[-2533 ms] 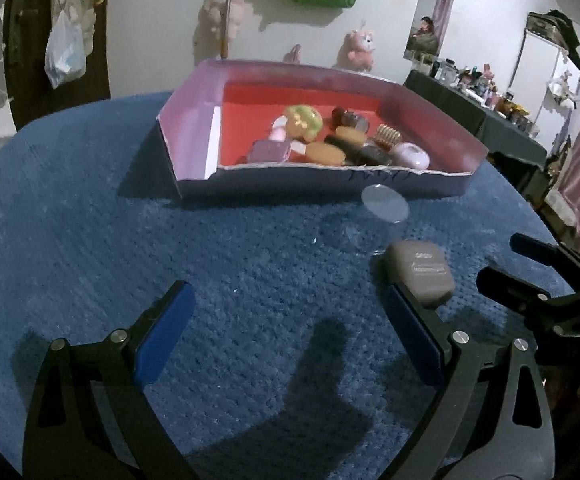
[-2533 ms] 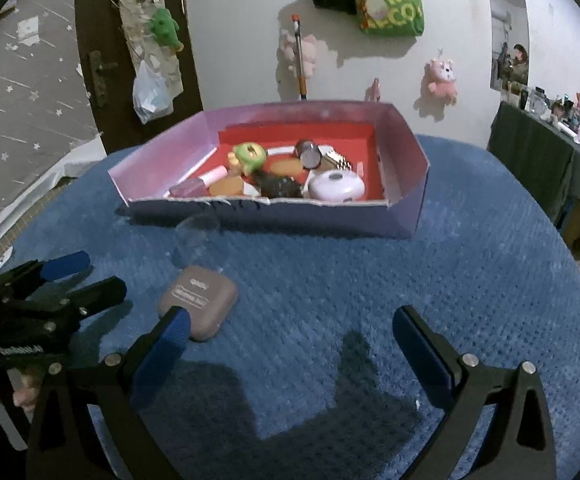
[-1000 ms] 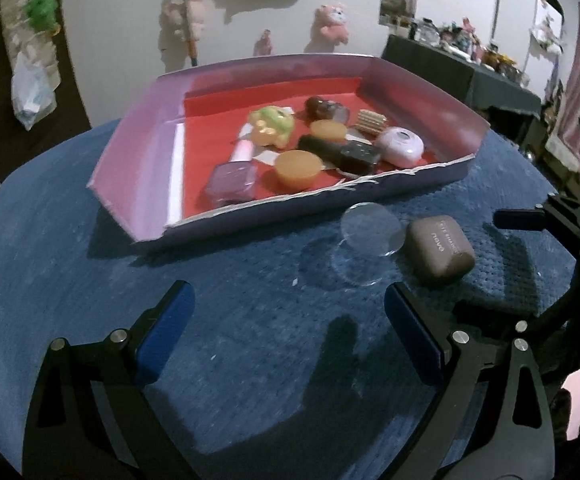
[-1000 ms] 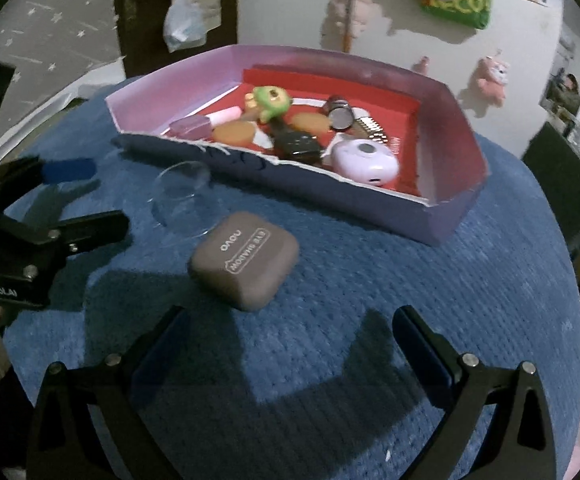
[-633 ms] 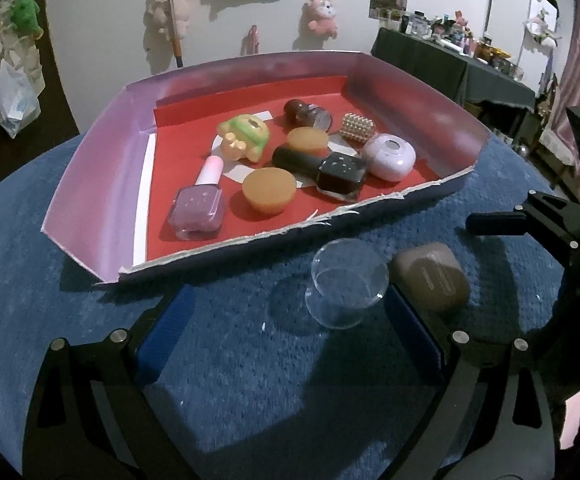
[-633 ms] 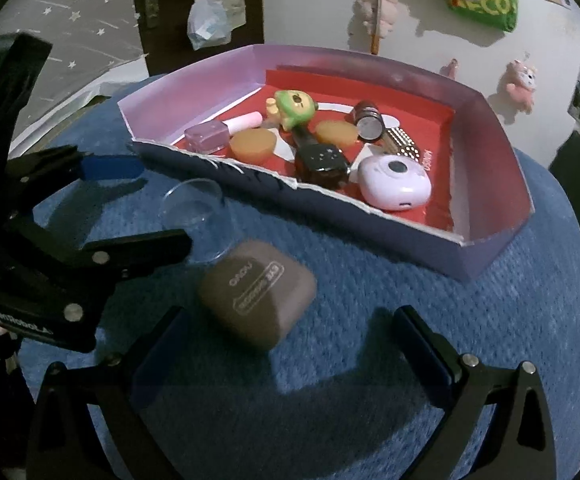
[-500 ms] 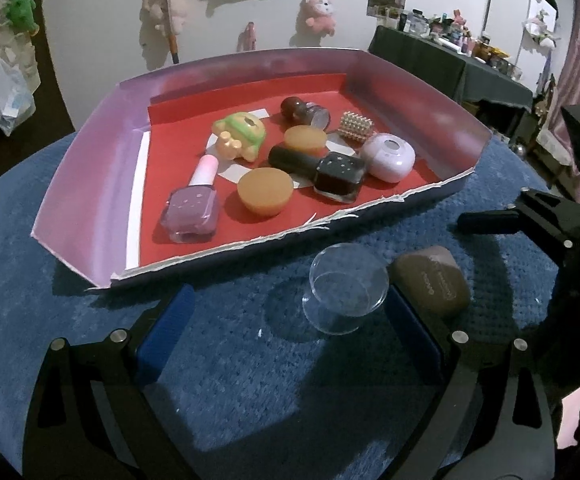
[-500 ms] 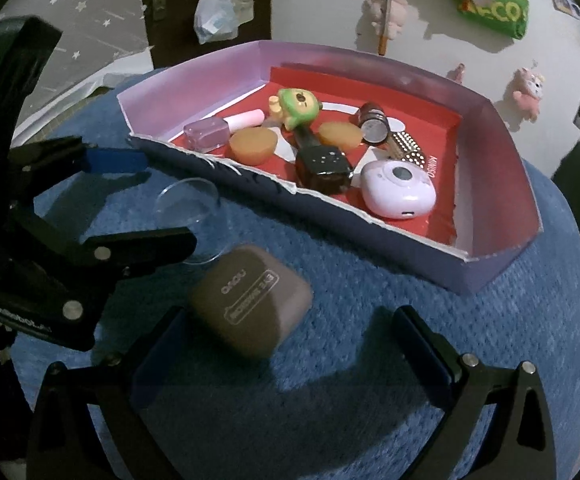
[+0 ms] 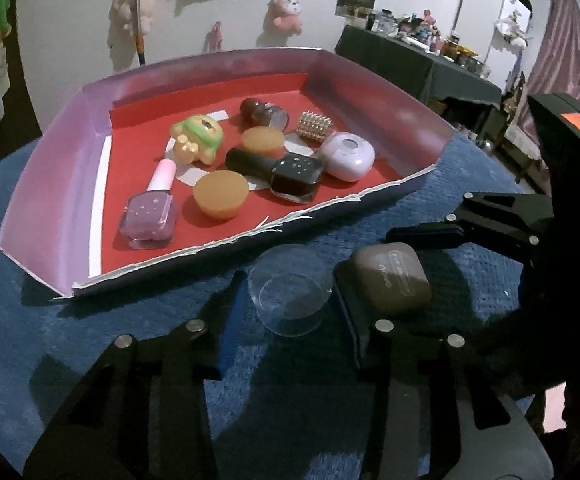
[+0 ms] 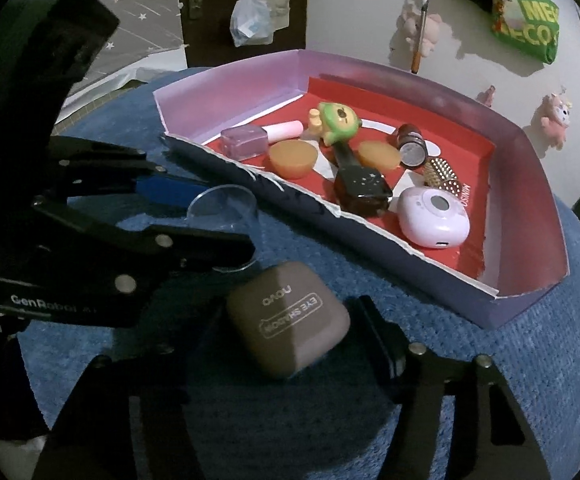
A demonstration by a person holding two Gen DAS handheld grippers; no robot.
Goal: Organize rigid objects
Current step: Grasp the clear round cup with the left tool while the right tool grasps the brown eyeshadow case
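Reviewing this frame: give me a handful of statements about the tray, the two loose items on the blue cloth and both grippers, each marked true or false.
1. The clear cup lies inside the tray. False: it stands on the blue cloth in front of the tray.
2. The left gripper has the clear cup between its fingers. True; its jaws are closing.
3. The brown eyeshadow case sits between the right gripper's fingers. True; the jaws are closing.
4. The dark nail polish bottle is outside the tray. False: it lies on the tray's red floor.
5. The tray holds one orange cup-shaped mould. False: two, one nearer, one farther.
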